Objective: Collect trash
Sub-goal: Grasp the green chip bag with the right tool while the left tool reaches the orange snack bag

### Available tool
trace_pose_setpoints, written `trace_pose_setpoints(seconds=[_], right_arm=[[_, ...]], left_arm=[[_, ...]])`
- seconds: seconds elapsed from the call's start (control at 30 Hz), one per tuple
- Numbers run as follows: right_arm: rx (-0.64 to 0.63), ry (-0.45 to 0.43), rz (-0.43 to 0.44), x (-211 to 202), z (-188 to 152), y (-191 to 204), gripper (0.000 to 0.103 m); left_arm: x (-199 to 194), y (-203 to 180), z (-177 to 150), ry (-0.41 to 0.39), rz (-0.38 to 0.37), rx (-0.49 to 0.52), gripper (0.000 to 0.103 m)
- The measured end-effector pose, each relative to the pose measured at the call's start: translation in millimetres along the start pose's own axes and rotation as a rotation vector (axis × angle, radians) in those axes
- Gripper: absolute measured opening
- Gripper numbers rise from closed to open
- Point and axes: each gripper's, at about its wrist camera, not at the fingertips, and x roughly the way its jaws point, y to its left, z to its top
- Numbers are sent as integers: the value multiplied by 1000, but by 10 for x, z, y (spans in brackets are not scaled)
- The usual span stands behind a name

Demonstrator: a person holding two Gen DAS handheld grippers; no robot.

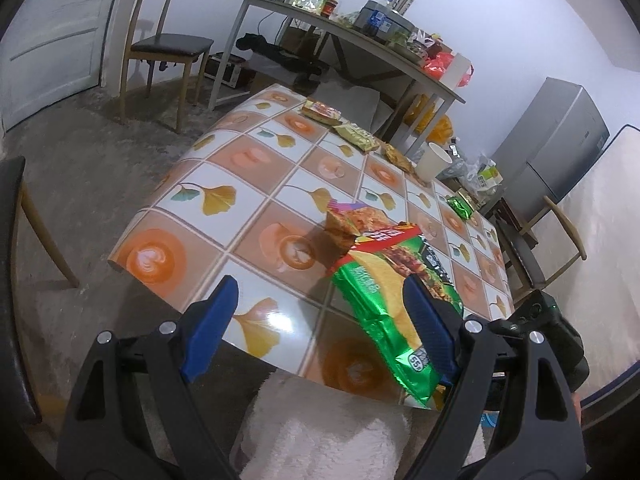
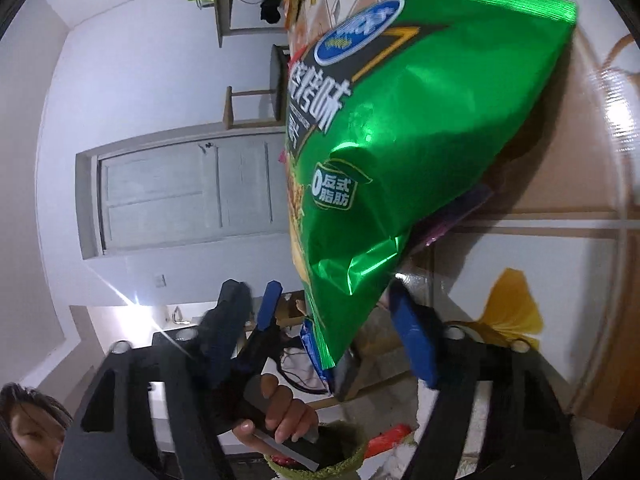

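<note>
Green chip bag (image 1: 384, 280) lies at near edge of table (image 1: 224, 152), bottom corner overhanging edge. Left gripper (image 1: 320, 308) fingers spread wide, right pad (image 1: 424, 320) against bag, left pad clear. Right gripper (image 2: 332, 332) fingers wide, bag (image 2: 400, 140) corner between them, grip unclear. Cup (image 1: 432, 162) at far side of table, well apart from bag.

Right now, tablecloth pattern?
Checked tablecloth: white squares with ginkgo leaves, tan squares with latte cups. Clearest in left wrist view.
</note>
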Motion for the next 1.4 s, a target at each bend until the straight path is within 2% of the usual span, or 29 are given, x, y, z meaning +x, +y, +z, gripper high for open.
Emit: trace_pose_setpoints(seconds=[0.07, 0.17, 0.27, 0.5, 0.73, 0.87, 1.0, 1.07, 1.13, 1.17, 1.27, 1.4], right_arm=[[1, 10, 9, 41, 1, -1, 48], [-11, 33, 20, 44, -37, 2, 22], [-32, 44, 37, -6, -86, 45, 17], [-85, 35, 90, -301, -148, 177, 14], [-124, 11, 146, -609, -160, 222, 14], [-98, -7, 218, -744, -169, 97, 14], [-58, -22, 249, -811, -171, -34, 14], [-47, -24, 252, -786, -196, -25, 14], [-39, -23, 251, -784, -215, -60, 14], [-37, -24, 245, -778, -238, -57, 14], [-30, -26, 245, -808, -251, -79, 14], [-31, -27, 228, -829, -284, -71, 14]], left_arm=[[10, 34, 10, 1, 3, -2, 80], [42, 76, 35, 10, 3, -10, 80], [84, 105, 50, 18, 2, -19, 80], [242, 165, 89, 60, -23, -58, 80], [447, 147, 67, 132, -81, -99, 80], [577, 78, -6, 201, -159, -137, 79], [701, -35, -136, 285, -262, -188, 77], [799, -95, -189, 323, -284, -212, 72], [903, -136, -234, 353, -270, -237, 67], [965, -147, -248, 365, -242, -250, 60], [1045, -236, -194, 346, -168, -227, 52], [1149, -291, -148, 347, -134, -214, 42]])
